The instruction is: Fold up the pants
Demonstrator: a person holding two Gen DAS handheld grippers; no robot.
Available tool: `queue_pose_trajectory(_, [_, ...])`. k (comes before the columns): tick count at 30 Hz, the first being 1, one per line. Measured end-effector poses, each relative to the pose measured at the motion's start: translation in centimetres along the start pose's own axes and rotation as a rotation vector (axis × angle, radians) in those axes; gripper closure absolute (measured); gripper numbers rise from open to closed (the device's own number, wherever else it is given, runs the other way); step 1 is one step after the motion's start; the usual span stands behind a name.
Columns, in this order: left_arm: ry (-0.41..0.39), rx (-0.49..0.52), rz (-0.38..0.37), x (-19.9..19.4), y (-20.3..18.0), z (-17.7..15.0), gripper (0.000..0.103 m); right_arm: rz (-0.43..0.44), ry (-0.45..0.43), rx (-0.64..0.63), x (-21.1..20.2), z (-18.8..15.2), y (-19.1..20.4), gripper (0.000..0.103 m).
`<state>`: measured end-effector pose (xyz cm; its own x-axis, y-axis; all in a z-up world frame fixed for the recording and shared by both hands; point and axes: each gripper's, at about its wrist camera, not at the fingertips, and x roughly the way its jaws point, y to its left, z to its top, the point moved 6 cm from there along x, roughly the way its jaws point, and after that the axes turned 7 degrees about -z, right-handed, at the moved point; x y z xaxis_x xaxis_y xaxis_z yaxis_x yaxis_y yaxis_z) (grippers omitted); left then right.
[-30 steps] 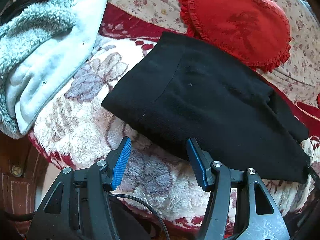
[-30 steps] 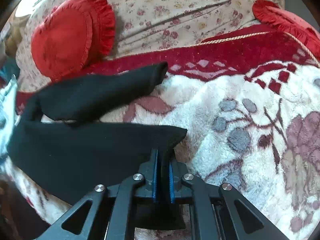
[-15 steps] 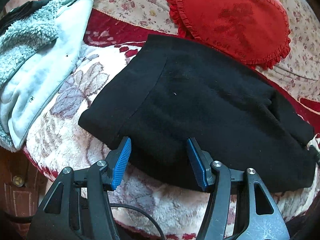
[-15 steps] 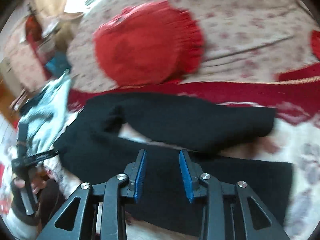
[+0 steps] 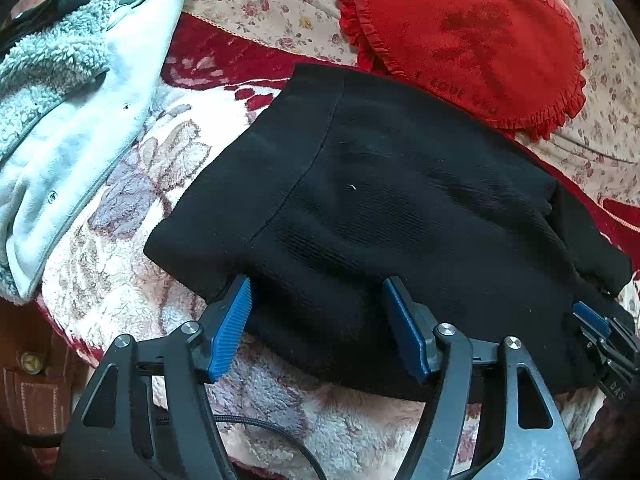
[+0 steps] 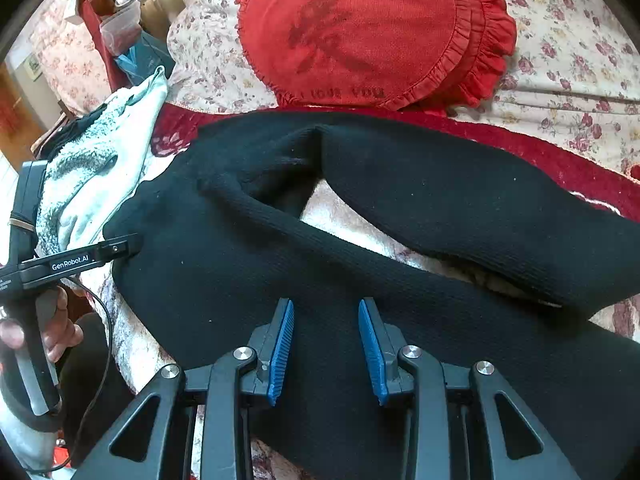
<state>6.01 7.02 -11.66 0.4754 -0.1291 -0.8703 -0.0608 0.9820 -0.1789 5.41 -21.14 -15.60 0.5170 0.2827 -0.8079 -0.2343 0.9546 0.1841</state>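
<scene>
The black pants [image 5: 380, 208] lie on a fleecy flowered blanket [image 5: 132, 216], waistband to the left. In the right wrist view the pants [image 6: 248, 264] show both legs running right, the far leg [image 6: 480, 208] apart from the near one with blanket between. My left gripper [image 5: 316, 308] is open, its blue pads at the near edge of the waist part. My right gripper [image 6: 326, 320] is open and empty over the near leg. The right gripper also shows at the right edge of the left wrist view [image 5: 600, 332]. The left gripper shows in the right wrist view [image 6: 96, 254], held by a hand.
A red heart-shaped frilled cushion [image 5: 472, 36] lies just behind the pants on a flowered sheet [image 5: 272, 4]. A pale blue fleece-lined jacket [image 5: 68, 92] lies to the left. The blanket's near edge drops off beside a brown wooden surface [image 5: 28, 372] at lower left.
My right gripper let go of the pant leg, opened and swung left over the near leg. My left gripper moved forward to the waist edge, still open.
</scene>
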Motion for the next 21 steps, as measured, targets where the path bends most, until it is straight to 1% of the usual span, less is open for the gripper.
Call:
queue_pose_trajectory(4, [-0.01, 0.011, 0.015, 0.1, -0.2, -0.1, 0.034, 0.006, -0.014, -0.011, 0.0, -0.2, 0.5, 0.059])
queue_pose_trajectory(6, [-0.011, 0.013, 0.016, 0.0, -0.2, -0.1, 0.034, -0.002, -0.018, -0.01, -0.1, -0.3, 0.5, 0.057])
queue_pose_trajectory(9, [-0.01, 0.006, 0.011, -0.1, -0.1, -0.1, 0.034, -0.003, -0.018, -0.013, -0.1, -0.2, 0.7, 0.052])
queue_pose_trajectory(10, [-0.011, 0.007, 0.011, -0.2, -0.1, -0.1, 0.034, 0.003, -0.018, -0.007, -0.1, -0.2, 0.8, 0.049])
queue_pose_trajectory(11, [-0.015, 0.01, 0.012, -0.5, -0.2, -0.2, 0.034, 0.01, -0.019, -0.002, -0.1, -0.2, 0.8, 0.043])
queue_pose_trajectory(13, [-0.019, 0.019, 0.014, -0.9, -0.3, -0.2, 0.034, 0.05, -0.019, 0.011, -0.1, -0.2, 1.0, 0.036])
queue_pose_trajectory(18, [-0.045, 0.038, -0.014, -2.5, -0.4, 0.7, 0.034, 0.041, 0.018, -0.005, -0.4, 0.3, 1.5, 0.037])
queue_pose_trajectory(19, [-0.053, 0.034, -0.023, -2.8, -0.3, 1.1, 0.034, 0.047, 0.025, 0.0, -0.7, 0.6, 1.6, 0.037])
queue_pose_trajectory(21, [-0.065, 0.03, -0.038, -3.2, -0.2, 2.2, 0.034, 0.073, 0.008, -0.007, -1.4, 1.7, 1.9, 0.037])
